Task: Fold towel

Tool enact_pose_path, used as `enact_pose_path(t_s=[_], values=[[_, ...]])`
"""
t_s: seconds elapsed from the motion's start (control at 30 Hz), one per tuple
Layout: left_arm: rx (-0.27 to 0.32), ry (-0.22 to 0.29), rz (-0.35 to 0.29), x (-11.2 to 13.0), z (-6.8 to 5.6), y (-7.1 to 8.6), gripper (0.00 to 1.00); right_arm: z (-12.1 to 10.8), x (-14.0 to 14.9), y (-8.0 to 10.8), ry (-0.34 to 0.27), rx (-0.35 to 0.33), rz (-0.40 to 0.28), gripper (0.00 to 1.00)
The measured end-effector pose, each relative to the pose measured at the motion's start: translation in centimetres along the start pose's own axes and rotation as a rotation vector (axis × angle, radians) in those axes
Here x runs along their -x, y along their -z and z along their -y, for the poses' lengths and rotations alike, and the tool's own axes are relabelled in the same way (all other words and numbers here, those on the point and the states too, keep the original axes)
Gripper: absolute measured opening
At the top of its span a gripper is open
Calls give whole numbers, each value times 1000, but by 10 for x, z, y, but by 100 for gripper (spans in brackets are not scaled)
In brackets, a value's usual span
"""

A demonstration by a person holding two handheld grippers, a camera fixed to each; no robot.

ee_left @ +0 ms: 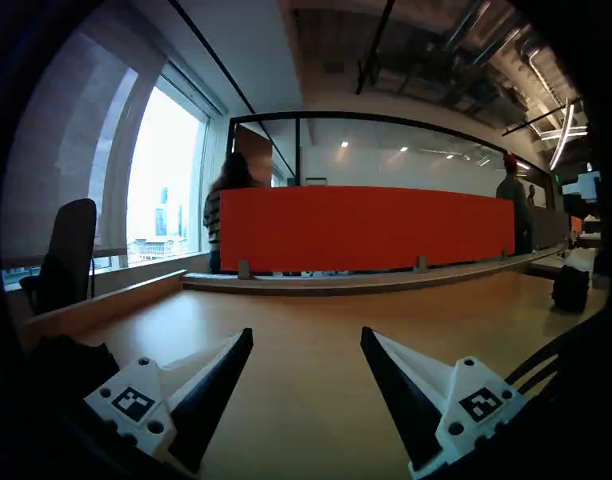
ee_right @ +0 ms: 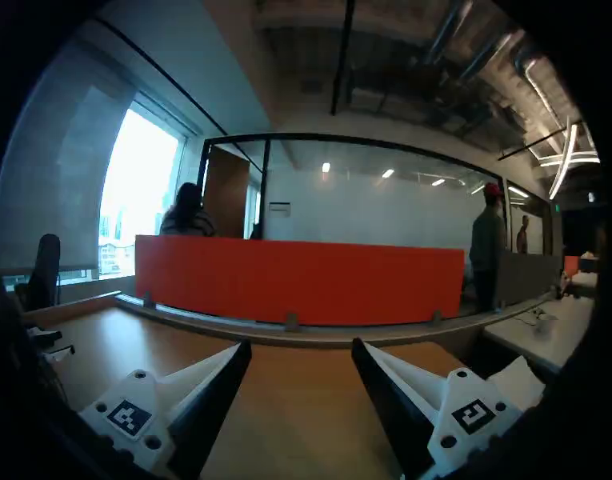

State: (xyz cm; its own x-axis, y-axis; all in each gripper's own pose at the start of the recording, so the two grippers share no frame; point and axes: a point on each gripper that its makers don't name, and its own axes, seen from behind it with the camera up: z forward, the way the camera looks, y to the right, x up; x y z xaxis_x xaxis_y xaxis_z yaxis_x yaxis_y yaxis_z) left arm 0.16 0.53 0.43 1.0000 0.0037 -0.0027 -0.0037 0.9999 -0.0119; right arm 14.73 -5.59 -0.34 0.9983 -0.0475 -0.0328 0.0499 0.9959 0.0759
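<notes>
My left gripper hovers over a bare wooden table with its two white fingers spread apart and nothing between them. My right gripper is likewise open above the same wooden table, facing the orange partition. I see no towel on the stretch of table ahead of either gripper.
An orange divider panel runs along the table's far edge. A black office chair stands by the window at left. A dark bag sits at the table's right end. People stand behind the divider and at right.
</notes>
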Motion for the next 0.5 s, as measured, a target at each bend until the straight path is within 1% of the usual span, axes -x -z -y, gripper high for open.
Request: enact_pose_path(t_s=[0.17,0.27,0.5], values=[[0,0,0,0,0,0,100,1,8,2,-2,-1,-2,97],[0,0,0,0,0,0,100,0,18,3,-6,5,-2,98],[0,0,0,0,0,0,100,-10,43,1,-18,27,5,98]])
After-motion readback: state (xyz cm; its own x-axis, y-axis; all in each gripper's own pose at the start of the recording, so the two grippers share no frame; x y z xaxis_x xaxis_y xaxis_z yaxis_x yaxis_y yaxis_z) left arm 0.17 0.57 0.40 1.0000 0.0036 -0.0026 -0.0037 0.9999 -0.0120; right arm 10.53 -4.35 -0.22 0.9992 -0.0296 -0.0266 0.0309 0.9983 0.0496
